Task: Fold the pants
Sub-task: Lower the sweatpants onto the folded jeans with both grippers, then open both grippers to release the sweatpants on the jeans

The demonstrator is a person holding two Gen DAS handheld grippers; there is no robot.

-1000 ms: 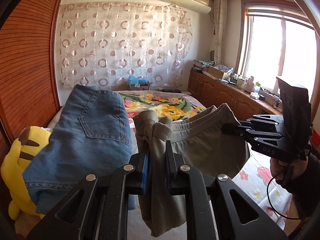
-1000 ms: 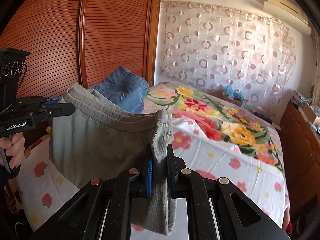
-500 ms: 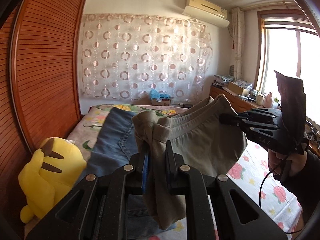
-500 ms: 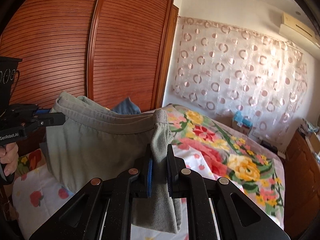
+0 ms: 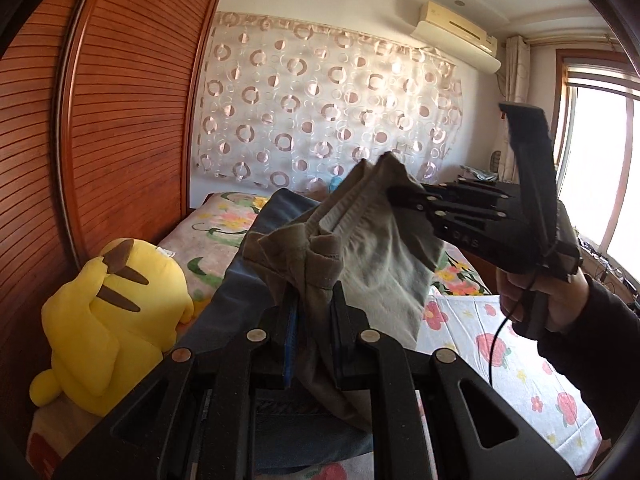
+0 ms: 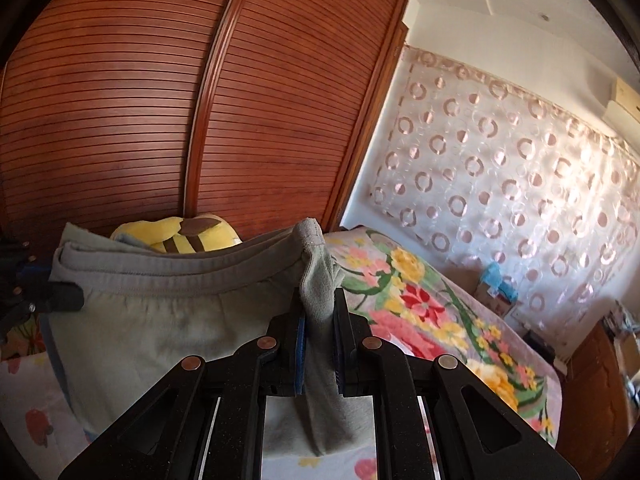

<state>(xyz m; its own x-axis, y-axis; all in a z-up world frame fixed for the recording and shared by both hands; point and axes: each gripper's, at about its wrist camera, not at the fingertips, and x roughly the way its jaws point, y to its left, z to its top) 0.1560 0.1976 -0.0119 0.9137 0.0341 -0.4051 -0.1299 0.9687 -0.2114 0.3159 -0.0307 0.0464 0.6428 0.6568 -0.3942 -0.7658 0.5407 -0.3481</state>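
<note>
Grey-green pants (image 5: 372, 264) hang in the air above the bed, held by the waistband between both grippers. My left gripper (image 5: 312, 320) is shut on one end of the waistband. My right gripper (image 6: 320, 332) is shut on the other end; the pants (image 6: 160, 320) stretch from it to the left gripper (image 6: 60, 300) at the left edge. In the left wrist view the right gripper (image 5: 404, 200) pinches the waistband's far corner, with the hand holding it behind. The pant legs hang down out of sight.
Blue jeans (image 5: 248, 300) lie on the bed below the pants. A yellow plush toy (image 5: 112, 316) sits against the slatted wooden wardrobe (image 6: 200, 100). The flowered bedspread (image 6: 432, 312) runs to a circle-patterned curtain (image 5: 320, 120). A window (image 5: 600, 160) is at right.
Both grippers have risen and tilted up with the pants held taut between them. The bed and jeans have dropped lower in view; wardrobe, curtain and ceiling fill more of both views.
</note>
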